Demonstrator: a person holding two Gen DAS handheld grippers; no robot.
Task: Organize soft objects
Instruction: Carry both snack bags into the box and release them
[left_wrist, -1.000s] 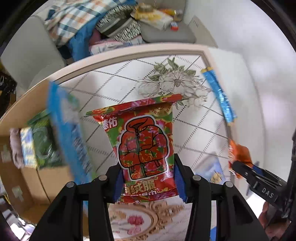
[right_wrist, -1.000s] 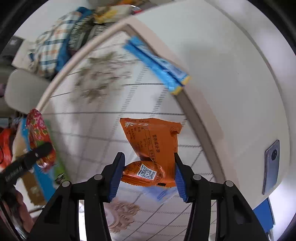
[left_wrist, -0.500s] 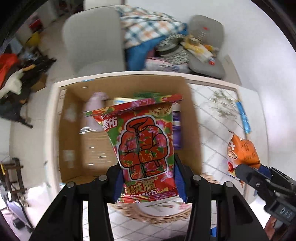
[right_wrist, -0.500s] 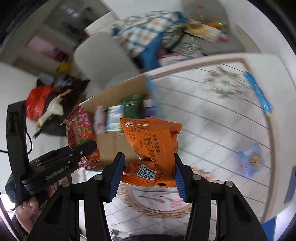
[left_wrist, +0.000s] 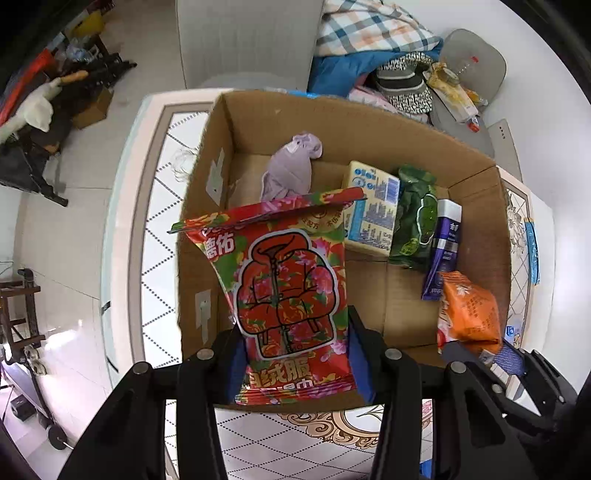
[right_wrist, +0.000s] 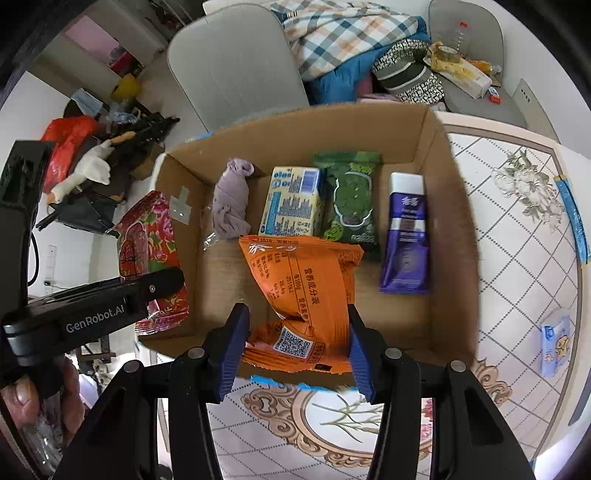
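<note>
So both grippers were parked over the cardboard box (right_wrist: 436, 155), each clamped on a pack, presumably ready to drop them in with the rest. The left gripper (left_wrist: 293, 354) had its jaws pinched on the bottom of the red floral packet (left_wrist: 288, 280), hanging over the box's near left corner. The right gripper (right_wrist: 295, 350) squeezed the orange snack bag (right_wrist: 306, 291) above the near middle. Already inside, along the far wall: a purple sock (right_wrist: 232, 203), yellow pack (right_wrist: 291, 203), green pack (right_wrist: 351, 203) and purple tube (right_wrist: 406, 236). Half a second earlier the view was blurry and both packs sat short of the box; now they were right over it
</note>
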